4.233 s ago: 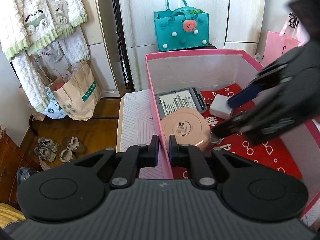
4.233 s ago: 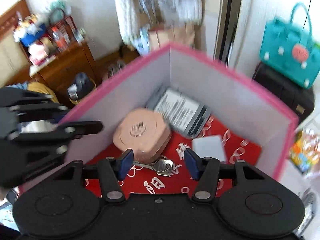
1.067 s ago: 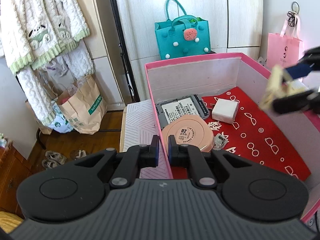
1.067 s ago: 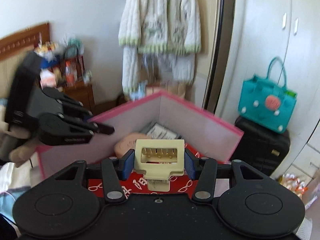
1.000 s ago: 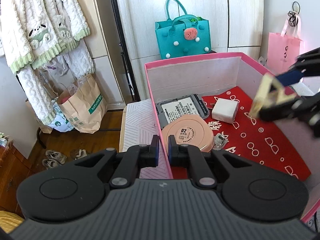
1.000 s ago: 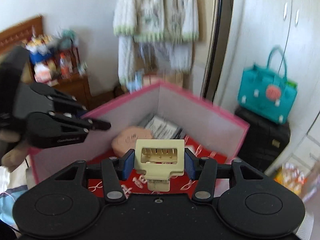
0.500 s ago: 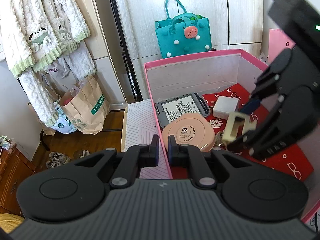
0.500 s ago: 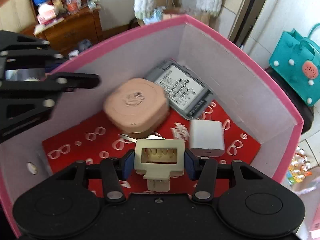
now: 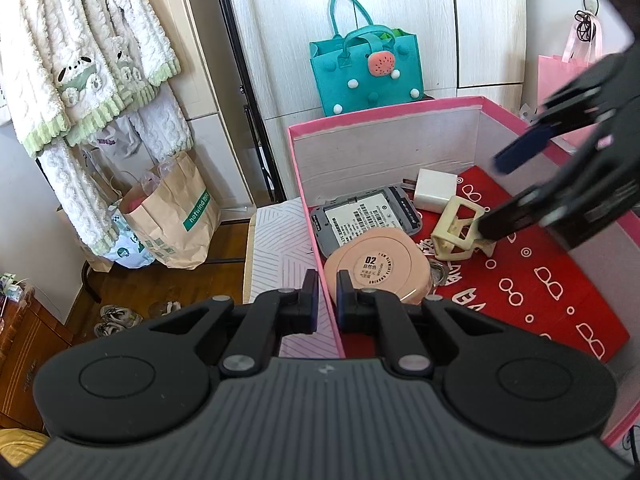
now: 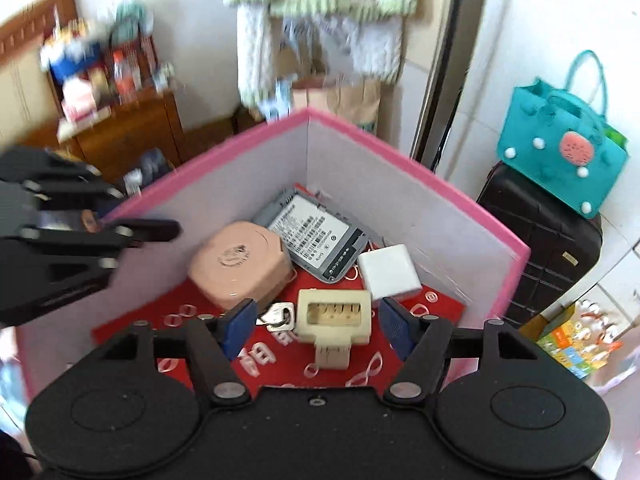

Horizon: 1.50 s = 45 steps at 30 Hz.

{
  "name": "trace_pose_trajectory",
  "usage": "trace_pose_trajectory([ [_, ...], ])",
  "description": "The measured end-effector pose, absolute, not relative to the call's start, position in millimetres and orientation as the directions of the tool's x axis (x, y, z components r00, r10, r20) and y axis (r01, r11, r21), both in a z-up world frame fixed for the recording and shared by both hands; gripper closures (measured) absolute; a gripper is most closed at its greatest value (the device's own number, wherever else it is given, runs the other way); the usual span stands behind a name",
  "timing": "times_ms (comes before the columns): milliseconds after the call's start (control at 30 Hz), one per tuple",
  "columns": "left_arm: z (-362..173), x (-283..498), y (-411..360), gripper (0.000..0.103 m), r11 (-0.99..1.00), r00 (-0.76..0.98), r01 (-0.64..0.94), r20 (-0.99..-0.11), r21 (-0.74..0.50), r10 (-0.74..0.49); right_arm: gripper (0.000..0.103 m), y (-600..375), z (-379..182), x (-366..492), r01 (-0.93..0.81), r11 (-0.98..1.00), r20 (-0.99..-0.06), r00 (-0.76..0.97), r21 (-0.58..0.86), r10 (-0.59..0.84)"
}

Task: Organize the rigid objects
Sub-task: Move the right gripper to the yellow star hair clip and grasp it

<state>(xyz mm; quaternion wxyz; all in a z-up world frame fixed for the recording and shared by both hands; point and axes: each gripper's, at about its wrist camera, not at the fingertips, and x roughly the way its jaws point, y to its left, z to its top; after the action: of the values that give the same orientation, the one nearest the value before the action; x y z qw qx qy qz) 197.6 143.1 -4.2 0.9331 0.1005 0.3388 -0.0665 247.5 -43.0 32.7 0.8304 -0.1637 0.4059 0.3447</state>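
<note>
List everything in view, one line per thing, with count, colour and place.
Storage box: one, pink rim, red patterned floor.
Round case: one, peach, near the box's left wall.
Battery pack: one, grey, back corner of the box.
Charger: one, white, beside the battery pack.
Clip: one, cream, on the box floor.
Keys: silver, count unclear, left of the clip.
Tote bag: one, teal, on a black suitcase.
Left gripper: black, shut on the box wall.
Right gripper: black, open either side of the clip.
</note>
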Motion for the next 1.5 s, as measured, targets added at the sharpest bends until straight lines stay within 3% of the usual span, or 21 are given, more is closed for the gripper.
trace_pose_trajectory([
  [267, -4, 197, 144, 0.095, 0.972, 0.762, 0.190, -0.645, 0.137, -0.058, 0.029, -124, 64, 206, -0.609, 0.786, -0.619, 0.579, 0.106, 0.532],
  [400, -4, 197, 144, 0.095, 0.973, 0.762, 0.189, -0.645, 0.135, -0.058, 0.015, -162, 63, 178, -0.560, 0.826, -0.539, 0.676, 0.067, 0.503],
  [500, -4, 197, 144, 0.095, 0.972, 0.761, 0.190, -0.646, 0.136, -0.058, 0.013, -185, 54, 165, -0.521, 0.853, -0.508, 0.724, 0.040, 0.466],
  [733, -5, 197, 142, 0.095, 0.972, 0.759, 0.187, -0.649, 0.146, -0.049, 0.014, -213, 21, 147, -0.415, 0.909, -0.541, 0.772, -0.033, 0.332],
  [833, -5, 197, 142, 0.095, 0.971, 0.759, 0.187, -0.649, 0.146, -0.049, 0.026, -221, 2, 146, -0.419, 0.908, -0.617, 0.717, -0.011, 0.323],
  [967, -5, 197, 141, 0.095, 0.970, 0.758, 0.191, -0.651, 0.152, -0.047, 0.032, -230, -25, 150, -0.386, 0.919, -0.673, 0.659, 0.079, 0.335],
  [1367, -5, 196, 141, 0.095, 0.969, 0.758, 0.193, -0.650, 0.153, -0.048, 0.031, -236, -69, 161, -0.285, 0.951, -0.702, 0.654, 0.120, 0.284],
  [1500, -5, 195, 141, 0.095, 0.969, 0.759, 0.193, -0.650, 0.154, -0.048, 0.028, -229, -74, 165, -0.284, 0.956, -0.688, 0.680, 0.068, 0.251],
])
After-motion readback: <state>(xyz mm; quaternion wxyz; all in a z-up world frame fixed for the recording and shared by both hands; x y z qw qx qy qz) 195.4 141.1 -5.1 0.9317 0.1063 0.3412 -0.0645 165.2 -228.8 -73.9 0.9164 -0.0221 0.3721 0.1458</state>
